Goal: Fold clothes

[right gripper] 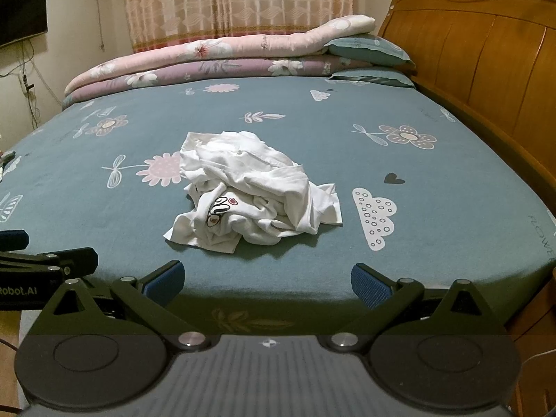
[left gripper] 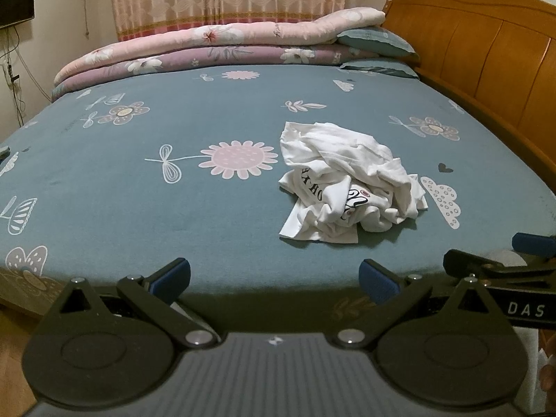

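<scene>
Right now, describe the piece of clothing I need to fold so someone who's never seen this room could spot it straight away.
Look at the big bed with the wooden headboard and the blue flowered sheet. Near the front edge of that sheet, between a pink daisy print and a white cloud print, lies a crumpled white shirt. It is the only loose garment on the bed, plain white with some black lettering, unlike the folded pink quilts at the far side.

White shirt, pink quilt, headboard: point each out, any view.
white shirt (right gripper: 253, 194): right wrist view, middle of the crumpled heap.
pink quilt (left gripper: 222, 34): left wrist view, top face of the folded stack.
headboard (left gripper: 486, 38): left wrist view, wooden panel at right.
</scene>
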